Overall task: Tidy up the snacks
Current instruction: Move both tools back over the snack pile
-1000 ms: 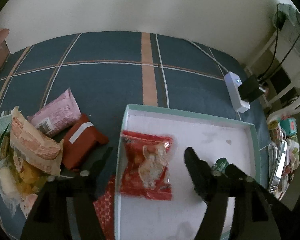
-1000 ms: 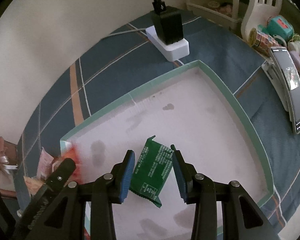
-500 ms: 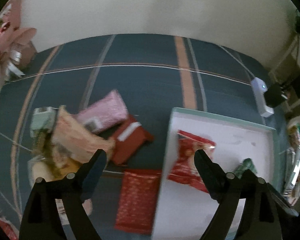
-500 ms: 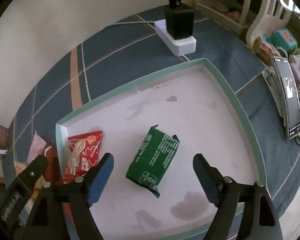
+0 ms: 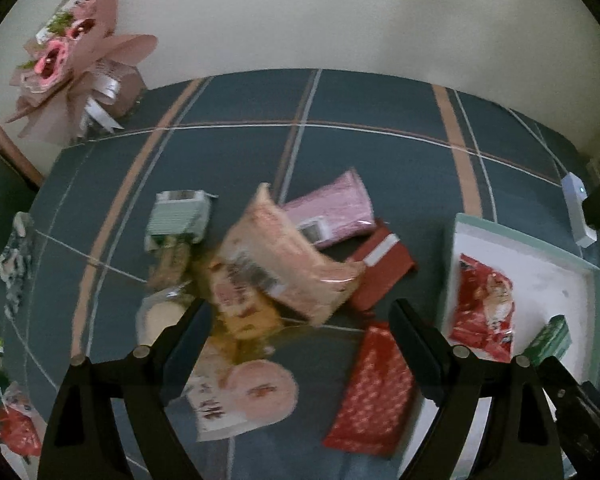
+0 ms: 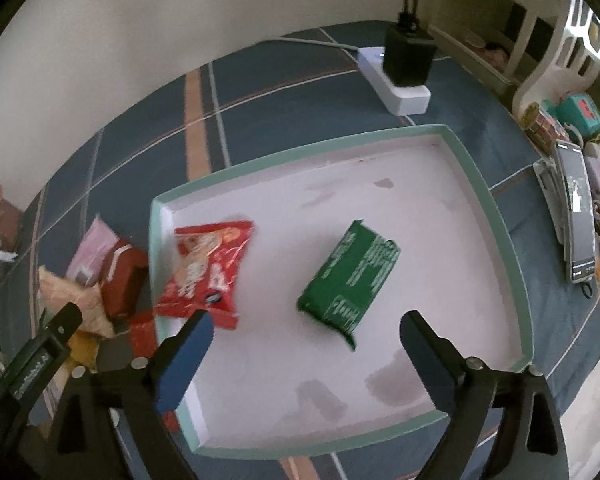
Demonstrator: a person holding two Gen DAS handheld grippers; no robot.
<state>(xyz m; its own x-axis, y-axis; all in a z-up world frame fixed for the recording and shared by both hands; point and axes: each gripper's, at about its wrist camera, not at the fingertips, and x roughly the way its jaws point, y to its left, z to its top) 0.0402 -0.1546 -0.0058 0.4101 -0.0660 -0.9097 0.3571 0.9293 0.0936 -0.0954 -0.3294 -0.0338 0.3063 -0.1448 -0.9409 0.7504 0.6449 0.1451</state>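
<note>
Left wrist view puts your left gripper (image 5: 296, 324) over the loose heap of snacks on the blue plaid cloth (image 5: 380, 152), jaws spread wide with nothing between them. Working from the left of the heap: a pale green packet (image 5: 178, 218), then the long peach bag (image 5: 288, 264) lying across the others, the pink packet (image 5: 332, 210) and dark red pack (image 5: 380, 268) behind it, and the red patterned packet (image 5: 370, 390) lying flat by itself nearest the tray (image 5: 528, 240). That lone one looks the easiest next pick; come down straight, straddle its narrow width, and close only once both pads are beside its edges, so you don't drag the peach bag along.

Over in the right wrist view, the red noodle packet (image 6: 208, 270) and the green packet (image 6: 350, 278) already lie in the tray, apart from each other. Your right gripper (image 6: 306, 338) hangs above the green one, jaws opening, touching nothing. Keep it lifted clear so the left has room to place beside the red packet
</note>
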